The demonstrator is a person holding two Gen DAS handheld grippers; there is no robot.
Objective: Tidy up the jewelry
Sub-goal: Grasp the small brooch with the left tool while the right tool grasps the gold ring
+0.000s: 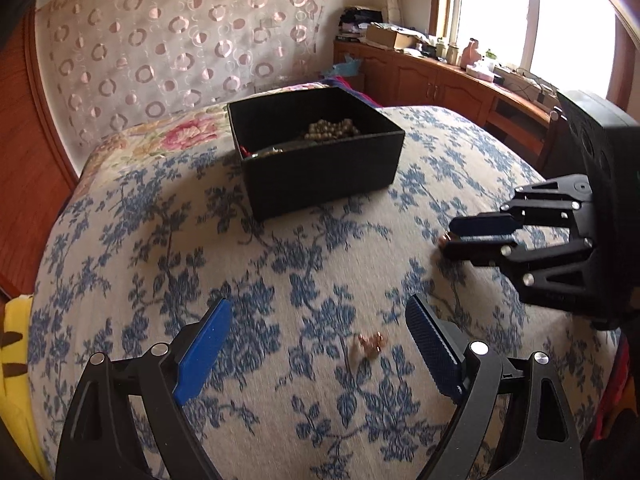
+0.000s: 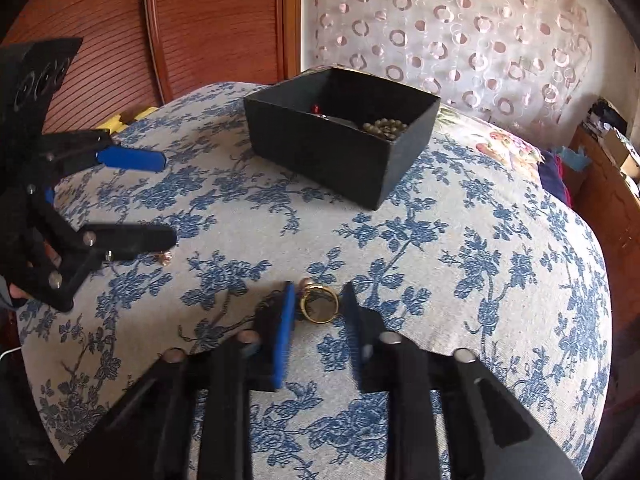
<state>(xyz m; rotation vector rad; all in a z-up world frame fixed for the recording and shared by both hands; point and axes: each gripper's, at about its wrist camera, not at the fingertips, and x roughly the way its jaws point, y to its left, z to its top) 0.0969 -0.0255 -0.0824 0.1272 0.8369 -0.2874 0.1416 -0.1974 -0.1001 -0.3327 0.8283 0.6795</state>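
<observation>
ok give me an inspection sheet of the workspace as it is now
surface: bed cover with a blue floral print, lying mostly flat
job's things: black box, open, beads and something red inside; gold ring between the right fingers; small rose-gold piece loose on the cover
clutter: yellow item at the bed's edge
grippers: left gripper open wide around the rose-gold piece, not touching it; right gripper nearly closed on the ring, contact unclear
cables: wires on the window counter, none on the bed
surroundings: patterned curtain, wooden cabinets, bright window
</observation>
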